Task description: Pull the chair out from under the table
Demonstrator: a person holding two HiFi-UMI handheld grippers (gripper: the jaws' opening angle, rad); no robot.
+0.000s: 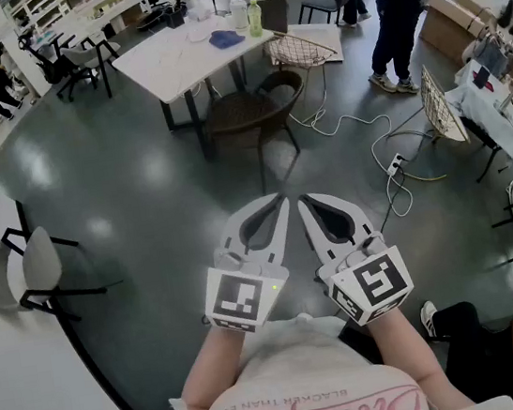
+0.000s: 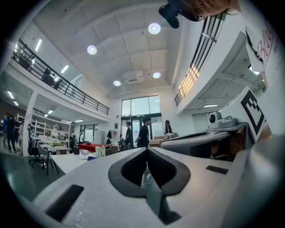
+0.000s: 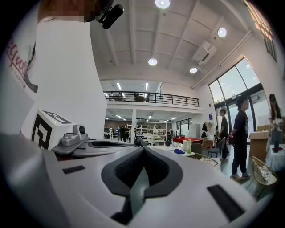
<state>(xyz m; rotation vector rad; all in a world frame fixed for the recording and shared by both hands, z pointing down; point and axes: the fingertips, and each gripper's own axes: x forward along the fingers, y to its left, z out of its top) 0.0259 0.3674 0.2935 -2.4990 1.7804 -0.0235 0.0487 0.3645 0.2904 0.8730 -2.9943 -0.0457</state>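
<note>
Head view looks steeply down on a dark grey polished floor [image 1: 142,196]. Both grippers are held low, close to the person's body, side by side and pointing level toward the far part of the room. The left gripper [image 1: 279,202] has its white fingers [image 2: 89,191] clenched. In the left gripper view the two tips meet in one line and nothing stands between them. Only floor shows through the dark-rimmed opening behind the tips. The right gripper [image 1: 301,200] is in the same state. Its fingers [image 3: 209,187] are pressed together and they grasp nothing. The tips of the two grippers are just beside each other.

The dark brown round chair with a woven seat [image 1: 253,110] stands ahead of the fingers and well apart from them, with bare floor between. In the head view it lies straight beyond the tips, a little to the left. It is partly pushed under the near edge of the white rectangular counter [image 1: 171,64]. No finger touches it.

On the counter stand a green plastic bottle [image 1: 255,18] and a blue cloth [image 1: 226,38]. A light wire-frame chair [image 1: 301,51] stands at the right end of the counter, just beside the dark chair. A white cable [image 1: 359,123] lies on the floor to the right, near a white power strip [image 1: 394,167]. A grey chair with black legs [image 1: 43,267] stands far to the left. A person in dark clothes [image 1: 400,13] stands beyond the counter, to the right.
</note>
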